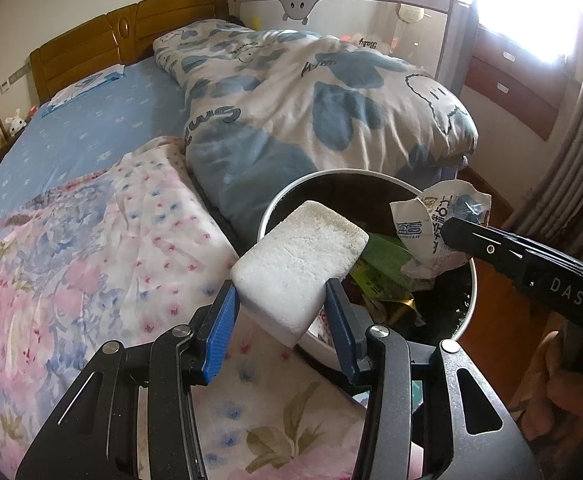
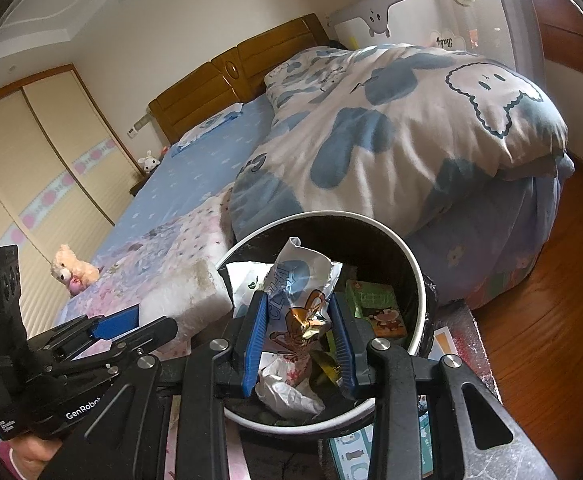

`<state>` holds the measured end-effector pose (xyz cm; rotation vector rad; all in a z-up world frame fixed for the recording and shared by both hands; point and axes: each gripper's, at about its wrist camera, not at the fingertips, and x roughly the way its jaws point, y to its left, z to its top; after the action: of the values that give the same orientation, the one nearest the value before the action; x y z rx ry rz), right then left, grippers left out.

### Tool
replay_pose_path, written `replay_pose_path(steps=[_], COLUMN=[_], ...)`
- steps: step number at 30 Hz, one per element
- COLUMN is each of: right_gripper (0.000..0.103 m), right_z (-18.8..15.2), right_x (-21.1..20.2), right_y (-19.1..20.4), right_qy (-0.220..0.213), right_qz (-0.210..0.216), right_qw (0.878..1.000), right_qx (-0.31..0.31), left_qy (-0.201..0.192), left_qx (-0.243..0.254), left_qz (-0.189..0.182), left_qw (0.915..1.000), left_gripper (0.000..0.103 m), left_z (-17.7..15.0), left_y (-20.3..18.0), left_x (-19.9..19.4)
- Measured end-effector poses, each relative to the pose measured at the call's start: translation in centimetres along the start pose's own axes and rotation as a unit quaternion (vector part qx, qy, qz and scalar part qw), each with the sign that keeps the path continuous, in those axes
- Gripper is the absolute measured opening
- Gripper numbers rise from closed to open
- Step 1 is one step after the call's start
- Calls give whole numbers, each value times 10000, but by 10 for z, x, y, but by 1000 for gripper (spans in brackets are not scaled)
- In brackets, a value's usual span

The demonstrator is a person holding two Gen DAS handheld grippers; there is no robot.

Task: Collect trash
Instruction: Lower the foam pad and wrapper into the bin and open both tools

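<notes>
White foam block (image 1: 299,264) clamped between the blue pads of the left gripper (image 1: 281,300), jaws part-way open and pressing its two short sides; block at lower centre of the left wrist view, tilted up, its far end overlapping the near rim of the bin (image 1: 467,304). Crumpled printed wrapper (image 2: 299,304) pinched in the right gripper (image 2: 298,320), jaws narrowed on it, at centre of the right wrist view and directly over the bin mouth. Bin black inside with a pale rim, already part full: green carton, gold foil, white scrunched paper. Same wrapper at right of centre in the left wrist view, poking from black fingers over the far rim.

Step in hand, by the look of it: dropping both pieces in.

- Wrapper first, being already over the opening; plain release enough (light, so may cling to a pad).
- Block carried further over the opening before letting go, since much of it hangs above the floral blanket (image 1: 91,240) rather than the bin.
- Risk of the block striking the rim and tipping out onto the bed.

Beyond: cartoon duvet (image 1: 323,92) in the upper middle, wooden headboard (image 1: 131,36) at upper left.
</notes>
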<state>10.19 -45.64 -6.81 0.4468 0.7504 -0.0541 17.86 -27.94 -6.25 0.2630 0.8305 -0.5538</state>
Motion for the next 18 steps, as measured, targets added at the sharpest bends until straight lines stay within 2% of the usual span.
replay_pose_path(steps=[18], right_gripper=[32], right_z=[6], right_x=[12], right_y=[-8], right_qy=[111], right_qz=[-2], right_qw=[9999], right_qx=[44], left_qy=[61], left_qx=[68], left_qz=[77], left_qw=[9999], left_gripper=[43], left_z=[8], left_y=[-5], left_x=[13])
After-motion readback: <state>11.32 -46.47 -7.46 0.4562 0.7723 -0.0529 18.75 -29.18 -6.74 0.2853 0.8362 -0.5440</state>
